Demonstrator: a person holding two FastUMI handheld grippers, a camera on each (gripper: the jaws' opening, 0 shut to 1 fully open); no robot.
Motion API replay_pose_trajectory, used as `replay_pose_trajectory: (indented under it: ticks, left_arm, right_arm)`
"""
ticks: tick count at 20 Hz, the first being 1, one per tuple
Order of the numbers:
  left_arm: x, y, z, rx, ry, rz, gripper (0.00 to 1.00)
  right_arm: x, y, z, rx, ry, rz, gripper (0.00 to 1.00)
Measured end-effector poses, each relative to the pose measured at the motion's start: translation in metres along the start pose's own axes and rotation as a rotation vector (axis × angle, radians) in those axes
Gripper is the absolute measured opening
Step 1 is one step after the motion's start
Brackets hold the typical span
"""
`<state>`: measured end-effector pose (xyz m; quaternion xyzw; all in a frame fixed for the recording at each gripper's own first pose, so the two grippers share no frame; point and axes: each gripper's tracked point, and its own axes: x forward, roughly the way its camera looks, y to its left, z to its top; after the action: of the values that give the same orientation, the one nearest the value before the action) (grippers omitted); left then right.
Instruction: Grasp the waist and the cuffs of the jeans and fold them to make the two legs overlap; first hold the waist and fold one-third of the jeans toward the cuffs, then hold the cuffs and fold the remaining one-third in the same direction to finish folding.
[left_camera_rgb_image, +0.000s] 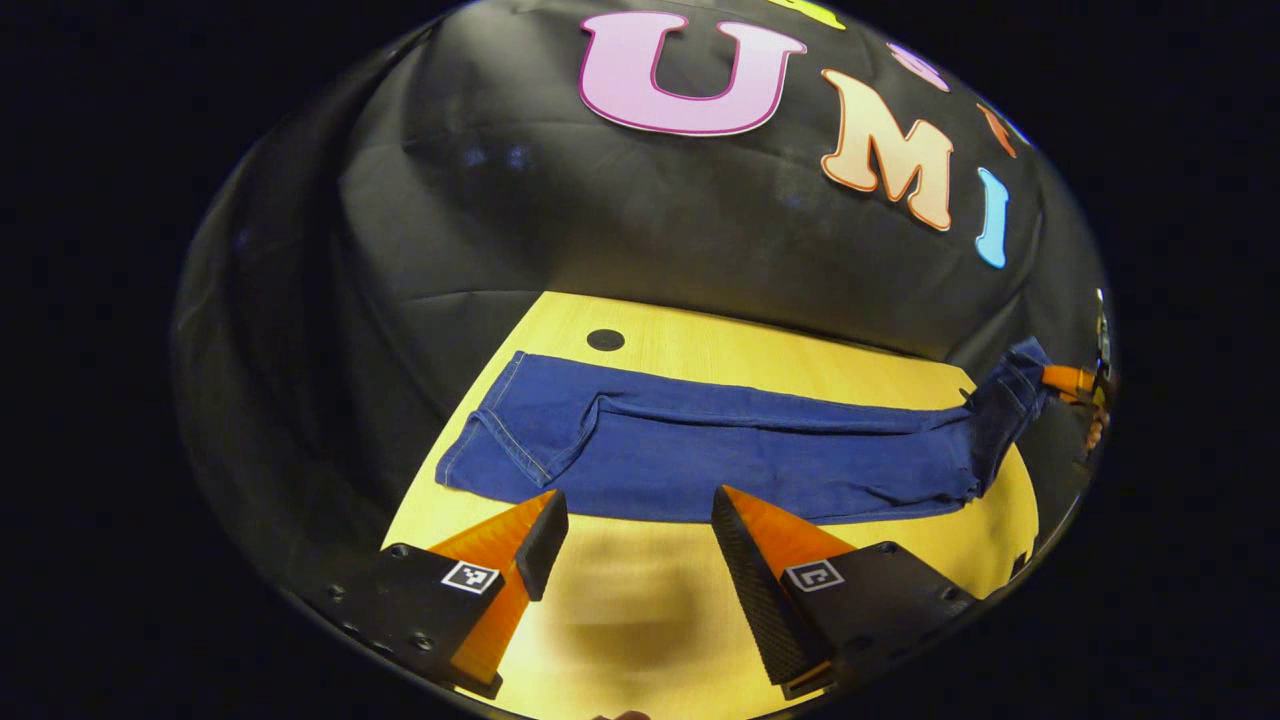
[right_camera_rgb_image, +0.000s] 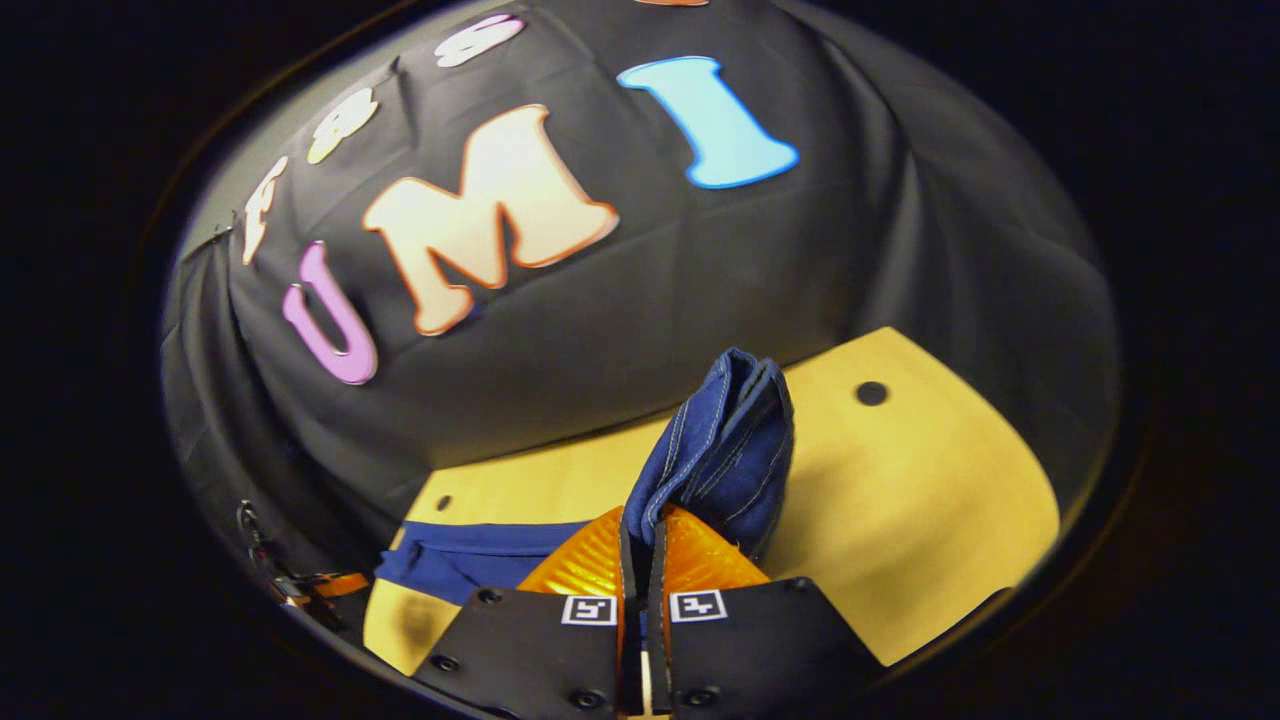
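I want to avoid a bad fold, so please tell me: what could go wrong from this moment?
1. Only the right tongs pinch the jeans, at one lifted end. The left tongs are open, short of the near edge, so the fold may skew.
2. The pinched denim bunch looks thick; layers might slip out.
3. Most of the jeans lie flat on the yellow table; pulling one end could drag them.

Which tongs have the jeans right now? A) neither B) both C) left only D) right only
D: in the right gripper view the right tongs are closed on a bunched end of the jeans, lifted off the table; in the left gripper view the left tongs stand open over bare table, short of the denim.
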<state>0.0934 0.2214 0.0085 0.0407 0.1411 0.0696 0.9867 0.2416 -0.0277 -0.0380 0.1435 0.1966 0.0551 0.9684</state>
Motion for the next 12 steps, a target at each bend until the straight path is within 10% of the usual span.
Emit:
replay_pose_trajectory:
  ticks: [7, 12]
  left_arm:
    - [-0.006, 0.033, 0.004, 0.026, -0.018, -0.053, 0.93]
    - [-0.008, 0.04, -0.006, -0.021, -0.022, -0.059, 0.97]
  right_arm:
    - [0.073, 0.138, -0.119, 0.036, 0.148, 0.211, 0.05]
    - [0.142, 0.163, -0.235, 0.031, 0.335, 0.207, 0.01]
